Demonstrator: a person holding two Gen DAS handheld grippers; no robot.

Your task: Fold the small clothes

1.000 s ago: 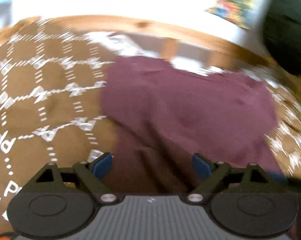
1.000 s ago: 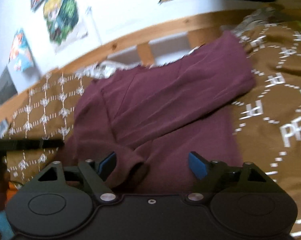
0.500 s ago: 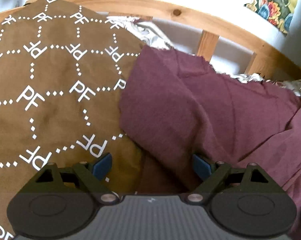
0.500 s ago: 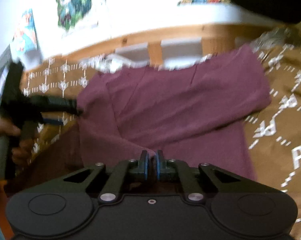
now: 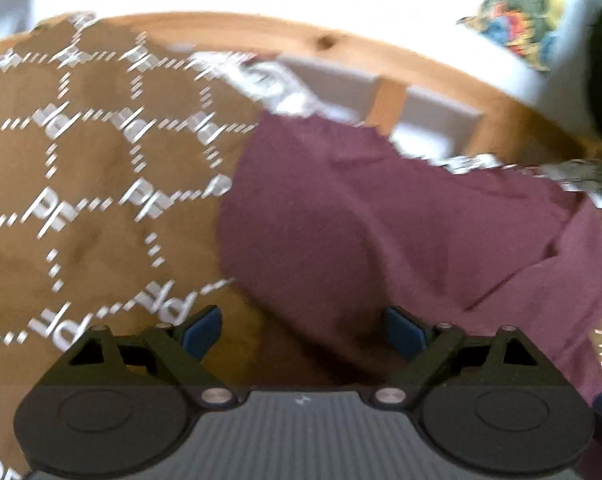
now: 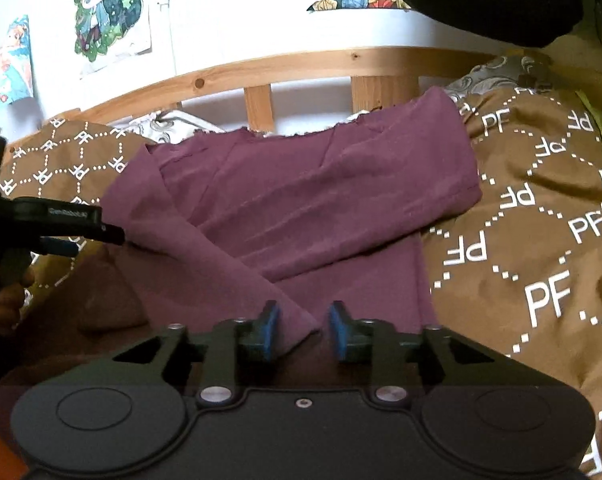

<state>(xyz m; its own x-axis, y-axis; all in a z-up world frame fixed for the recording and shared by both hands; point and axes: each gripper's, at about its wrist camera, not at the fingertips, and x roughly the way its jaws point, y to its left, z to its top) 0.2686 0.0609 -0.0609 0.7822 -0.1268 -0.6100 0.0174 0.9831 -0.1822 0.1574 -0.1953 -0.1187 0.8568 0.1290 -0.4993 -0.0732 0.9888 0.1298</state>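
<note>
A brown patterned bedspread (image 6: 541,240) carries the maroon garment (image 6: 301,208), sleeves crossed over its body; it looks light, limp and best pinched at hems. The right gripper (image 6: 301,334) is opening, a sleeve cuff (image 6: 297,326) loose between its pads, while the left gripper (image 5: 303,330) stands wide and empty at the garment's edge.
</note>
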